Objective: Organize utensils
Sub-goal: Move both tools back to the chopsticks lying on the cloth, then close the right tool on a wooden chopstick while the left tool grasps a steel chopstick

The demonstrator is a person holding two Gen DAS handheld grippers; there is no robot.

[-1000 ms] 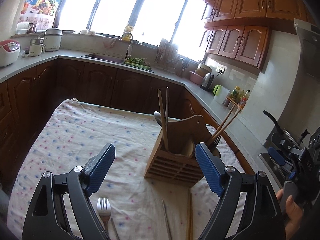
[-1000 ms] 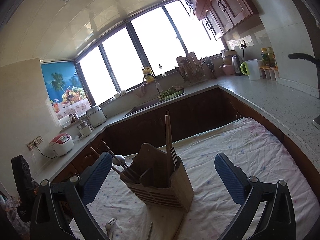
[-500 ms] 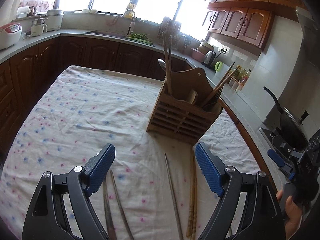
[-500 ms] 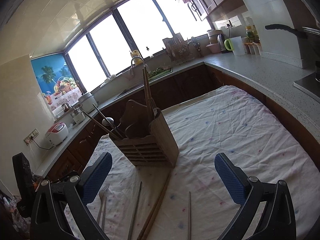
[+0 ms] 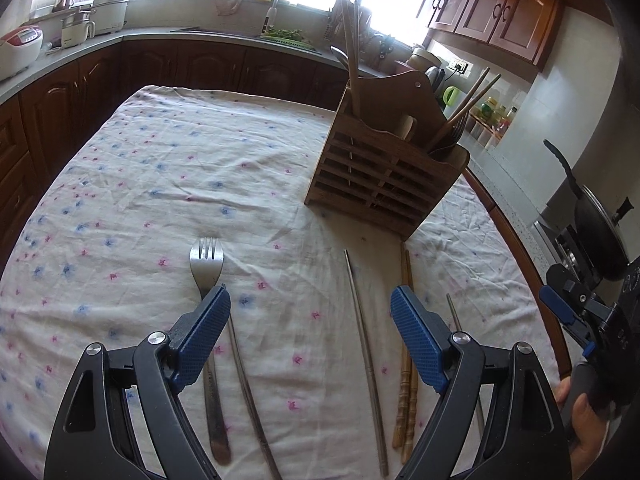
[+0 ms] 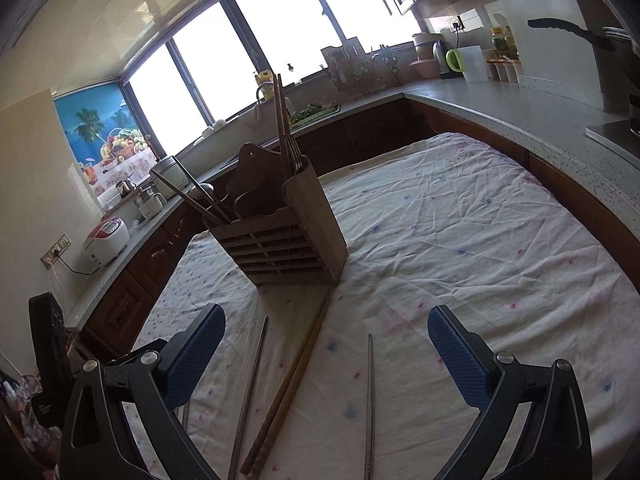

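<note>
Left wrist view: left gripper [image 5: 310,306] spread wide, empty, above the cloth-covered desk [image 5: 140,184]. Fork [image 5: 207,264] under its left finger, steel chopstick [image 5: 362,340] between the fingers, wooden chopsticks [image 5: 406,392] by the right finger. Wooden utensil holder [image 5: 384,172] upright beyond, already stocked.

Right wrist view: right gripper [image 6: 326,338] likewise released, holding nothing. Wooden chopsticks [image 6: 294,376] and steel chopsticks [image 6: 370,400] flat on the cloth between its fingers, utensil holder [image 6: 288,236] just past them.

Left gripper [image 5: 310,304] wide open above floral tablecloth [image 5: 160,184]. Fork [image 5: 208,280] flat beneath its left finger. Steel chopstick [image 5: 362,336] lies between fingers; wooden chopstick pair [image 5: 406,384] beside right finger. Slatted wooden utensil holder [image 5: 380,168] upright beyond, holding utensils.
</note>
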